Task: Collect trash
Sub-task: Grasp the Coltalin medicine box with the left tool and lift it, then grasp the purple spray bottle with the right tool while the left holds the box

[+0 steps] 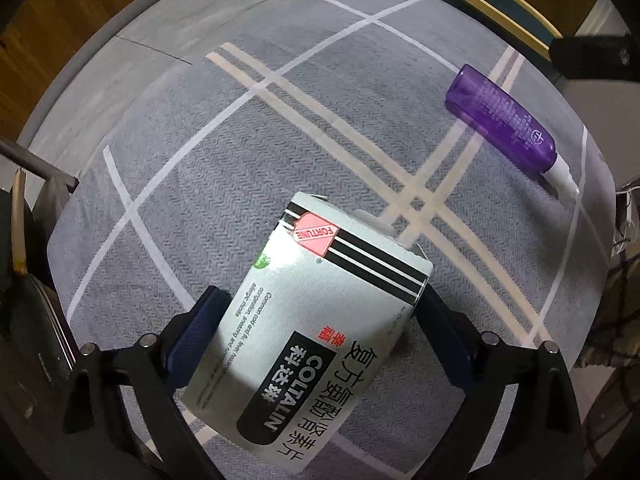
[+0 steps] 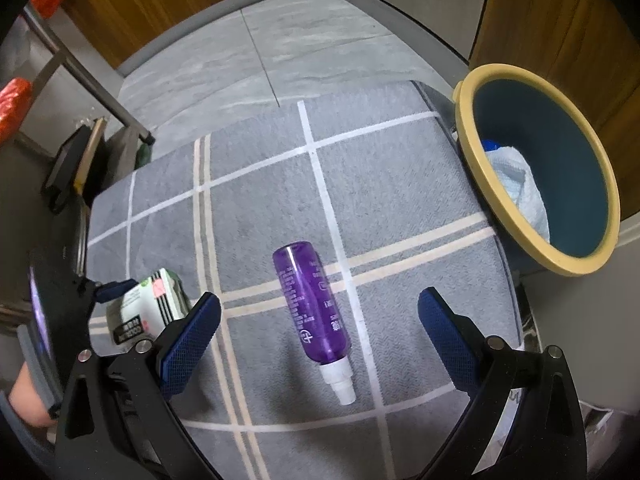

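Observation:
A white Coltalin medicine box (image 1: 316, 332) sits between the blue pads of my left gripper (image 1: 320, 320), which is closed on it over the grey checked rug (image 1: 280, 152). The box also shows in the right wrist view (image 2: 148, 300), held by the left gripper (image 2: 116, 290). A purple spray bottle (image 2: 314, 312) lies flat on the rug with its white nozzle toward me, between the wide-open jaws of my right gripper (image 2: 320, 320). The bottle shows far right in the left wrist view (image 1: 504, 120).
A dark blue bin with a yellow rim (image 2: 468, 160) stands at the rug's right edge and holds crumpled white paper (image 2: 516, 184). Dark bags and a metal leg (image 2: 92, 160) stand at the left. Grey floor tiles (image 2: 280, 48) and wooden walls lie beyond.

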A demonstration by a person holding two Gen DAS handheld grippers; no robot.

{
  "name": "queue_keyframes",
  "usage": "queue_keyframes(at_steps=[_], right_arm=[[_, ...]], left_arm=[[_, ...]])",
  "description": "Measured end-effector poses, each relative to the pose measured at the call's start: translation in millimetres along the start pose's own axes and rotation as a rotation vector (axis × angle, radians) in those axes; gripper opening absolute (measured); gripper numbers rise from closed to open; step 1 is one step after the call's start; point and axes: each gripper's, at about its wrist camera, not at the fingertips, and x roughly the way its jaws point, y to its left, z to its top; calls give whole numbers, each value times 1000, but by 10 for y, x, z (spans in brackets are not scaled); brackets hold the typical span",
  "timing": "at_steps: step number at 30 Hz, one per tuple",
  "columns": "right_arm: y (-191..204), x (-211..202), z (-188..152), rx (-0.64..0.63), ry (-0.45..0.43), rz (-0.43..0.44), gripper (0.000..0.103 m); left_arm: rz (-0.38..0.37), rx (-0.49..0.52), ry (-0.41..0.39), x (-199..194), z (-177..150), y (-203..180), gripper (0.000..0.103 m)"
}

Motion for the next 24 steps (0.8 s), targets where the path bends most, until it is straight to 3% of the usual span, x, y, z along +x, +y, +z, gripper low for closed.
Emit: queue_keyframes(at_steps=[9, 11, 13, 17, 19, 21, 24], right_arm=[[-17, 170, -33, -47, 32, -68, 95], [8, 243, -50, -74, 45, -84, 87], [41, 329, -76, -95, 70, -79, 68], [147, 480, -150, -155, 122, -70, 57], [205, 514, -174, -183, 135, -64, 43], [254, 551, -203, -216, 151, -71, 35], [295, 556, -239, -249, 154, -75, 34]], left_arm=[[15, -40, -20, -70, 4, 189, 79], [17, -56, -30, -150, -17, 211, 78], [21, -66, -45, -183, -2, 241, 78], [9, -89, -65, -230, 19, 279, 78], [6, -91, -71, -257, 8, 231, 78], [-4, -95, -80, -266, -4, 231, 78], [-19, -111, -100, -322, -16, 223, 78]])
